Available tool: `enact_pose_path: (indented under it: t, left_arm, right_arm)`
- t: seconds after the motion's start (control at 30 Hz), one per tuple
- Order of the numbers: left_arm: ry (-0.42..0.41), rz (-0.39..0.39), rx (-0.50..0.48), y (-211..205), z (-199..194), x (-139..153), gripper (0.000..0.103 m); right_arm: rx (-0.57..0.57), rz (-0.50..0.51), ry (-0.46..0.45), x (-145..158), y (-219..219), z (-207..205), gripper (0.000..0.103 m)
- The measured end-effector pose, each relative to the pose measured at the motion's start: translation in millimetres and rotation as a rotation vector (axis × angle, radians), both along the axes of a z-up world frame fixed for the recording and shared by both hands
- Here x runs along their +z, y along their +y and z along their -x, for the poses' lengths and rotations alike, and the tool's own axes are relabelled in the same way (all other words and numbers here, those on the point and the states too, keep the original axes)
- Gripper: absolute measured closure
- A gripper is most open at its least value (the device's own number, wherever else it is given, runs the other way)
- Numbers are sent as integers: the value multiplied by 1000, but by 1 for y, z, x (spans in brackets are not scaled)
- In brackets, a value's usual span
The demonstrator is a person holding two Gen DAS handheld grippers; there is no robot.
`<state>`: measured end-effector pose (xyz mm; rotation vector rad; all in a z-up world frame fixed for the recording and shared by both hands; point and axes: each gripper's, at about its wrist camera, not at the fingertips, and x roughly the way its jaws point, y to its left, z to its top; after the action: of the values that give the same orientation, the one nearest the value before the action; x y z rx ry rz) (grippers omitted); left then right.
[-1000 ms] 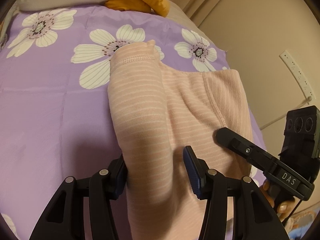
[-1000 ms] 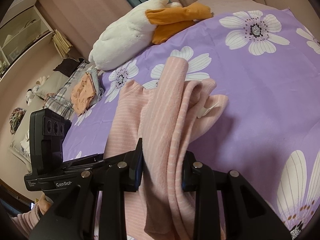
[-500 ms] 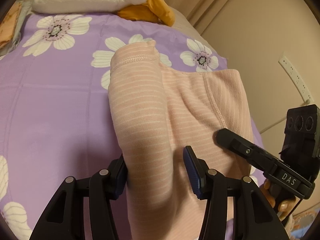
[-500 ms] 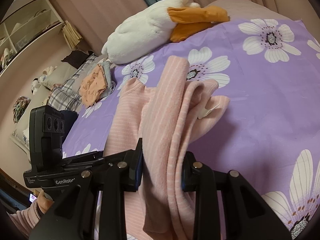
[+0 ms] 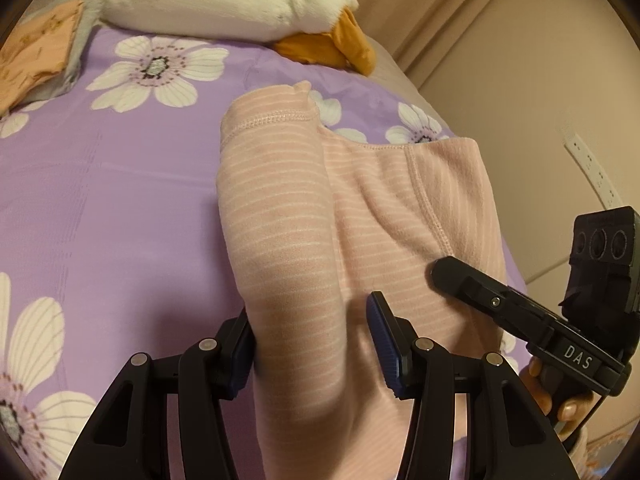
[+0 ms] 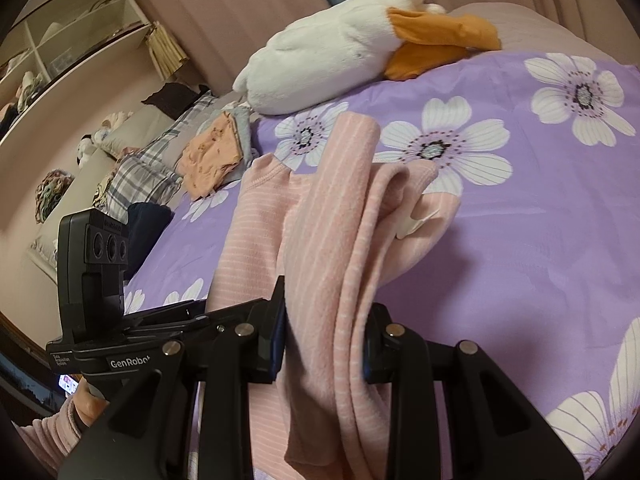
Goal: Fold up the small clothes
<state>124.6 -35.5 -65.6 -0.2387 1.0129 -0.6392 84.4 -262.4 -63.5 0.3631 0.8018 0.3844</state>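
Pink striped garment (image 5: 360, 220) is held up over the purple floral bedspread (image 5: 100, 200), far end draped on the bed, near end gripped at both sides. Left gripper (image 5: 312, 340) has a rolled sleeve/edge between its jaws; the left pad (image 5: 242, 344) touches the fabric, the right pad (image 5: 382, 336) looks slightly off the cloth, so whether it really pinches, I cannot tell. Right gripper (image 6: 324, 344) is pinching a bunched fold of the same garment, jaws narrow, cloth pressed on both sides and hanging below.

Edges/room: bedspread wide open to the left of the garment in the left wrist view, and to the right in the right wrist view. Far edge is taken by the white plush toy with orange beak (image 6: 340, 44). Folded orange clothes (image 6: 210, 154) lie at the far-left corner next to a plaid pillow (image 6: 140, 176). Wall with power strip (image 5: 592, 168) is close on the right side of the bed. Shelving (image 6: 60, 40) is beyond the bed on the left.

Versus a second ago: both cameras have pulled back and a bit up; more bedspread shows, plush sits lower in frame, orange clothes have newly entered the left wrist view. Garment shape and both jaw gaps unchanged.
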Motion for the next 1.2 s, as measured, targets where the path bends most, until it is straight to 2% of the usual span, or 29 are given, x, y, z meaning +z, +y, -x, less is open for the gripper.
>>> enact_pose_path:
  t: [0.5, 1.2]
  left_arm:
    - [5, 1, 67, 39, -10, -4, 52]
    - [57, -17, 110, 52, -36, -32, 52]
  right_arm:
    - [62, -4, 14, -5, 38, -26, 74]
    - [90, 11, 62, -30, 62, -59, 74]
